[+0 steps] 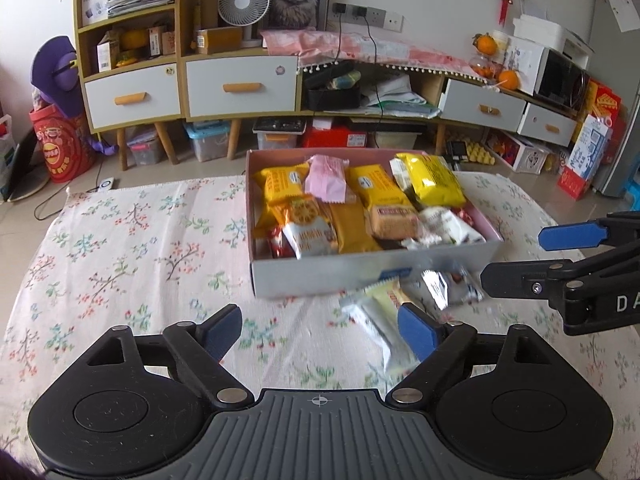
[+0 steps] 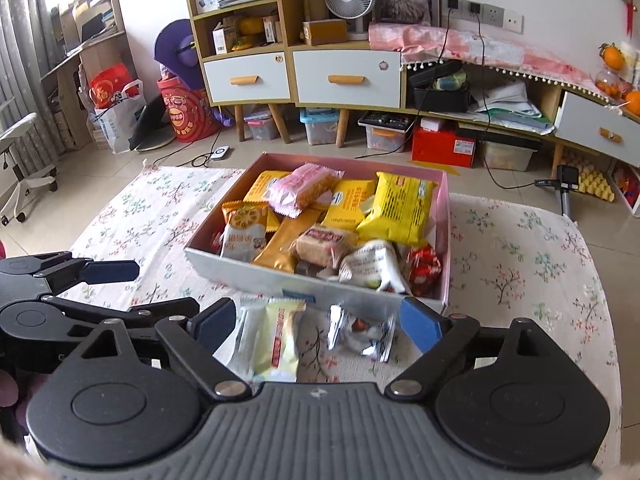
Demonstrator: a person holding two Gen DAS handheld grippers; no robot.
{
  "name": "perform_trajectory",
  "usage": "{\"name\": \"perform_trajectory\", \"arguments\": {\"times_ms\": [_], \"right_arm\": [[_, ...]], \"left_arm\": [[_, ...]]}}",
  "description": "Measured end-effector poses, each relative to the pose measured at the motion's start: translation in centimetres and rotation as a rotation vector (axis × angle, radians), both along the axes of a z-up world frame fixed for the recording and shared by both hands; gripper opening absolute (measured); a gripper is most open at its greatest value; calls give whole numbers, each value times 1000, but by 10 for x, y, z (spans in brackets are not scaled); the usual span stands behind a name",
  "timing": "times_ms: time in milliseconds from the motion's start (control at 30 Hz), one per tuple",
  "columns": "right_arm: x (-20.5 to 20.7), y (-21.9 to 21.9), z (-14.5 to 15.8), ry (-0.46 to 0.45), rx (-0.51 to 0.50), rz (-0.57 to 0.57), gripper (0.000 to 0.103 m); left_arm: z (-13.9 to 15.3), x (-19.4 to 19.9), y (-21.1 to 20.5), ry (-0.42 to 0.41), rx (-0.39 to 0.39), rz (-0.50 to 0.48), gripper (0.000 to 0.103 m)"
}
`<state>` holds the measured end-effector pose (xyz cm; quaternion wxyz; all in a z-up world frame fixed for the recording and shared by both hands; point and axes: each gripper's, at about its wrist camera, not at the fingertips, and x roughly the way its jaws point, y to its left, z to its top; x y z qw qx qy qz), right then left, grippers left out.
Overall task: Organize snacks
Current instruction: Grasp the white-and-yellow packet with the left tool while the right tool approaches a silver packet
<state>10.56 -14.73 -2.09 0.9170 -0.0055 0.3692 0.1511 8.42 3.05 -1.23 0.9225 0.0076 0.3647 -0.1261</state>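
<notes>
Both the left gripper (image 1: 320, 330) and right gripper (image 2: 318, 322) are spread wide; two snack packs (image 2: 276, 340) lie between the right one's fingers, the box (image 2: 320, 216) at 12 o'clock.

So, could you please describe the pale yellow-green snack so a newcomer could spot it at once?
Start at the snack box on the floral cloth. Two packets lie on the cloth against its near wall. The pale yellow-green packet is the left one, with a red stripe, unlike the silver foil packet beside it.
</notes>
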Motion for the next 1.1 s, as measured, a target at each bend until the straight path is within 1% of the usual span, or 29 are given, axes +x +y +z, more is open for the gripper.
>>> {"name": "perform_trajectory", "arguments": {"times_ms": [167, 233, 333, 400, 500, 567, 667, 767, 933, 1100], "right_arm": [[-14, -2, -6, 17, 4, -10, 94], [-18, -3, -9, 21, 4, -15, 95], [-22, -3, -15, 29, 2, -24, 98], [-24, -2, -20, 37, -12, -18, 99], [-28, 0, -26, 39, -65, -11, 99], [-28, 0, -30, 45, -90, -19, 99], [-27, -4, -33, 52, -93, -37, 99], [-24, -10, -32, 53, -73, -78, 100], [-16, -22, -34, 52, -53, -113, 100], [-5, -36, -37, 61, -36, -153, 100]], "left_arm": [[-3, -16, 0, 6, 26, 0, 92], [-5, -22, 1, 3, 29, 2, 96], [-11, -28, 2, -2, 34, 8, 98], [-17, -29, 1, 10, 64, 17, 98], [-24, -30, -2, 25, 108, 12, 98], [-27, -29, -4, 40, 103, 14, 98], [-30, -26, -8, 60, 87, 28, 98], [-31, -23, -18, 64, 68, 24, 98], [-37, -14, -43, 64, 81, 15, 98], [-42, 0, -59, 86, 43, 45, 98]]}}
